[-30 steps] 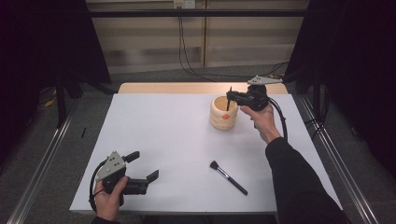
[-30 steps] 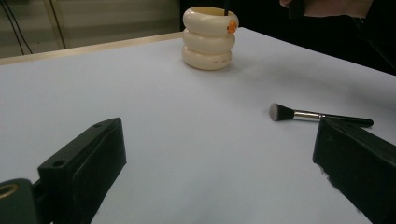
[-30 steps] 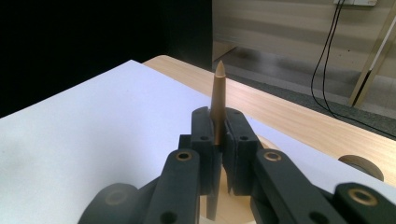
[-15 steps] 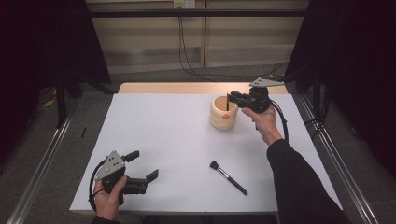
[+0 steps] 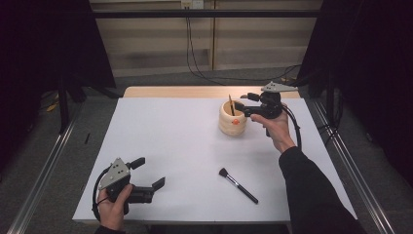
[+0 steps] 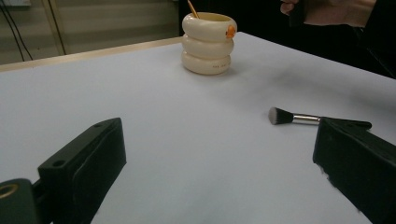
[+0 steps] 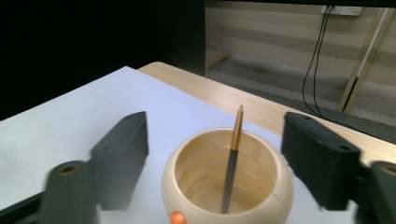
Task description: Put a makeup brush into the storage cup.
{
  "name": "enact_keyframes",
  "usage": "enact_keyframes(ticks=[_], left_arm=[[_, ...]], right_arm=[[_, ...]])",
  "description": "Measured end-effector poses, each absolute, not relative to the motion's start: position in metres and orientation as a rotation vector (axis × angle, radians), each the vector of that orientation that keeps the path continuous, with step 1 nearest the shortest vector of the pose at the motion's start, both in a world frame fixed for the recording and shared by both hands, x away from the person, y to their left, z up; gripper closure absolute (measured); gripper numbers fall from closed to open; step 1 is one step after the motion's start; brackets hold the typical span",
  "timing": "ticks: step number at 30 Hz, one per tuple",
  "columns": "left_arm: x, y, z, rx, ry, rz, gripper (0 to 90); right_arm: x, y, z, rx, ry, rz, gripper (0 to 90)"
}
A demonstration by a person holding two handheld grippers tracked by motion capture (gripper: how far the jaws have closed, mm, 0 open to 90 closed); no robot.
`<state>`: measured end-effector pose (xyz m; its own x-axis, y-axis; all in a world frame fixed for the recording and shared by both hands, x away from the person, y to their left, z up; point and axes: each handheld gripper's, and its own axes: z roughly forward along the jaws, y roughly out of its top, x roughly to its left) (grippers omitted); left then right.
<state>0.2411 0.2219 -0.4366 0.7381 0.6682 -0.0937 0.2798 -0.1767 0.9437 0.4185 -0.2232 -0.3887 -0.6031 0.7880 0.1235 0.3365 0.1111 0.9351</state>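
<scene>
Cream ringed cup [image 5: 232,119], black brush [image 5: 237,185], white table [image 5: 175,146].

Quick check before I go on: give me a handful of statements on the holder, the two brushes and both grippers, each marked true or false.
1. A thin brush stands inside the cream ringed holder. True.
2. The makeup brush lies in the holder too. False: it lies flat on the white table, apart from the holder.
3. The right gripper is shut on the thin brush. False: in the right gripper view its jaws stand open on either side of the holder, with the brush free between them.
4. The left gripper is open and holds nothing. True.
5. The makeup brush's bristles point toward the holder's side of the table. True: the bristle end is the farther end in the high view.
</scene>
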Motion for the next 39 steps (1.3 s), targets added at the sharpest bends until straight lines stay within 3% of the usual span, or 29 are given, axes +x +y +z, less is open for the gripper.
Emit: enact_keyframes(ticks=[6,19,25,39], left_arm=[[0.241,0.223,-0.437,1.76,0.749,0.41,2.5],[0.241,0.224,-0.436,1.758,0.757,0.417,2.5],[0.24,0.221,-0.436,1.752,0.752,0.403,2.5],[0.241,0.226,-0.436,1.73,0.776,0.41,1.5]], right_arm=[[0.416,-0.22,-0.39,1.055,2.012,1.525,7.9],[0.403,-0.231,-0.395,1.084,1.961,1.537,5.5],[0.391,-0.239,-0.396,1.087,1.92,1.514,0.5],[0.359,-0.252,-0.399,1.085,1.865,1.489,0.5]])
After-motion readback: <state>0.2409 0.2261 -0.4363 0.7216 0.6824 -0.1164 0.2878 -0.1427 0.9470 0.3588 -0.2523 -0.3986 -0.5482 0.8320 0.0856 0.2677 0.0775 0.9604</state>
